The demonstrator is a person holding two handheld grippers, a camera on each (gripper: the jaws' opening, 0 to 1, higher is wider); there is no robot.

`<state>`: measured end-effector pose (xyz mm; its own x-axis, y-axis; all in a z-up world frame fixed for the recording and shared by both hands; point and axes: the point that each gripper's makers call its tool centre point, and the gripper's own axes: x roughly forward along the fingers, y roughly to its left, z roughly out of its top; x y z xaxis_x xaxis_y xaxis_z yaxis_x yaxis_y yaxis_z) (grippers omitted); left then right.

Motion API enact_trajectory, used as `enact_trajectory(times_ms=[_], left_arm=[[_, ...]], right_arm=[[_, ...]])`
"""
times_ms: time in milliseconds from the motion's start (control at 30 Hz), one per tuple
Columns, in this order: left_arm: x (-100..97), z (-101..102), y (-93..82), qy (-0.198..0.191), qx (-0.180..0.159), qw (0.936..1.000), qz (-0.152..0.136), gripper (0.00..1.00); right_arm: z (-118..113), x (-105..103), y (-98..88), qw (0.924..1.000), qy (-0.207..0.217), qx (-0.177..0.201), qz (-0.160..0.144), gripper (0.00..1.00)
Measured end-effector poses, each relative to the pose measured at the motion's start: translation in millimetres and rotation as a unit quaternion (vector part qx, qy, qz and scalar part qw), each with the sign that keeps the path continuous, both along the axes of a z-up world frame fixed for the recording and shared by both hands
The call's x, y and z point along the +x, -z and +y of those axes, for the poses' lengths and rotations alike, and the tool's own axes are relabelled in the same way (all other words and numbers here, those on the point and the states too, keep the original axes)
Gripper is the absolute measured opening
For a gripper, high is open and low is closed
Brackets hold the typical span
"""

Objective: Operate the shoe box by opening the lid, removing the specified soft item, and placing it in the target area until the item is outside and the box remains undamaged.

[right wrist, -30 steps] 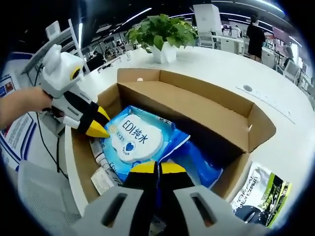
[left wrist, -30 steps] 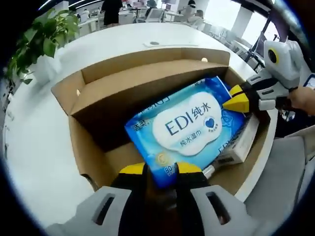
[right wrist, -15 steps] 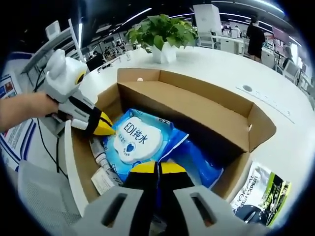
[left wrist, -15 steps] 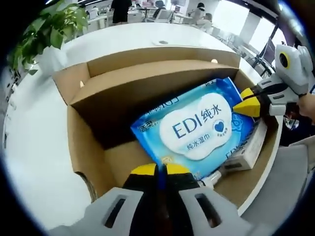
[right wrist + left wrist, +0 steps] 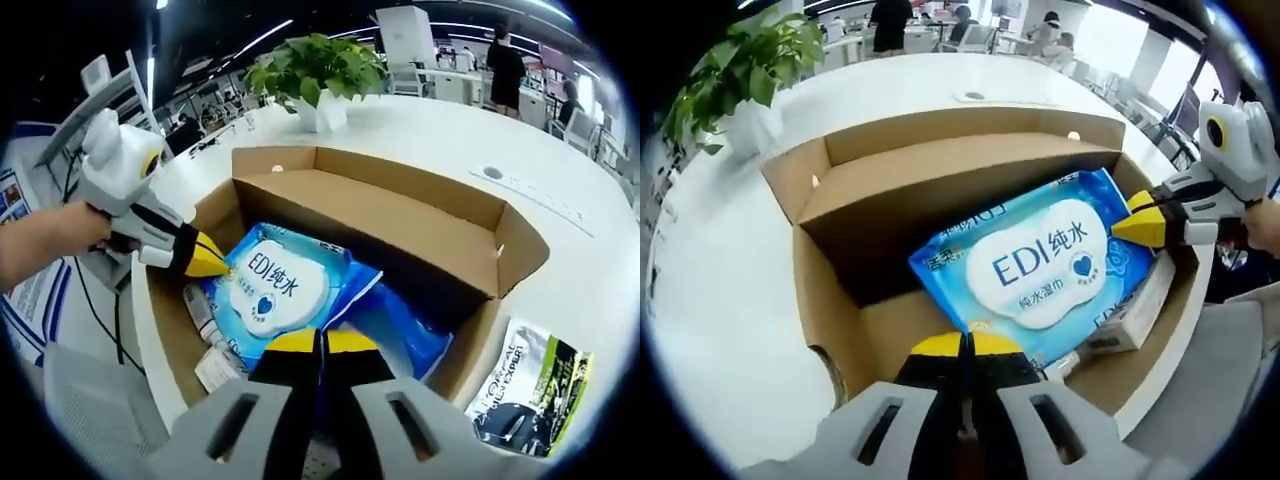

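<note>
- The left hand-held gripper (image 5: 962, 345) has been closing over the last second: its yellow-tipped jaws, which were standing apart around the near edge of the blue wet-wipes pack (image 5: 1040, 268), are now pressed together on that edge.
- The right hand-held gripper (image 5: 320, 342) is staying clenched on the opposite end of the same pack, as it was a second ago, with the blue wrapper bunching just beyond its tips.
- I am judging from this that the pack is now being pinched at both ends, so the lift out of the box looks ready to begin.
- The pack is still lying inside the open cardboard shoe box (image 5: 830, 300), tilted on top of a white carton (image 5: 1130, 318) and a small tube, with the raised lid flap (image 5: 380, 215) standing on the far side.
- In the right gripper view, the pack (image 5: 275, 285) is stretching from the right hand-held gripper's tips toward the left hand-held gripper (image 5: 205, 258) at the box's left end.
- The box is sitting on a white surface (image 5: 590, 290), with a green-and-white pouch (image 5: 525, 395) lying just outside its right wall and a potted plant (image 5: 315, 75) standing far behind.
- The box walls are looking intact so far.
</note>
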<state>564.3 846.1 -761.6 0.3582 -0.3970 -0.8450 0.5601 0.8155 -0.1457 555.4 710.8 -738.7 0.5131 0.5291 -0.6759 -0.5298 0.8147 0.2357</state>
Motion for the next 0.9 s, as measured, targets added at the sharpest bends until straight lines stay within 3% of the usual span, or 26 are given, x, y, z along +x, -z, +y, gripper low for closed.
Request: enact_trajectory(times_ms=[300, 900], left_arm=[[-4.4, -0.4, -10.3, -0.005, -0.012, 0.9998, -0.011, 0.00], [-12.5, -6.0, -48.6, -0.017, -0.043, 0.9981, -0.042, 0.00]], right_arm=[[-1.3, -4.3, -9.4, 0.9999, 0.003, 0.009, -0.003, 0.00], [-8.8, -12.1, -40.6, 0.9988, 0.014, 0.043, -0.017, 0.00]])
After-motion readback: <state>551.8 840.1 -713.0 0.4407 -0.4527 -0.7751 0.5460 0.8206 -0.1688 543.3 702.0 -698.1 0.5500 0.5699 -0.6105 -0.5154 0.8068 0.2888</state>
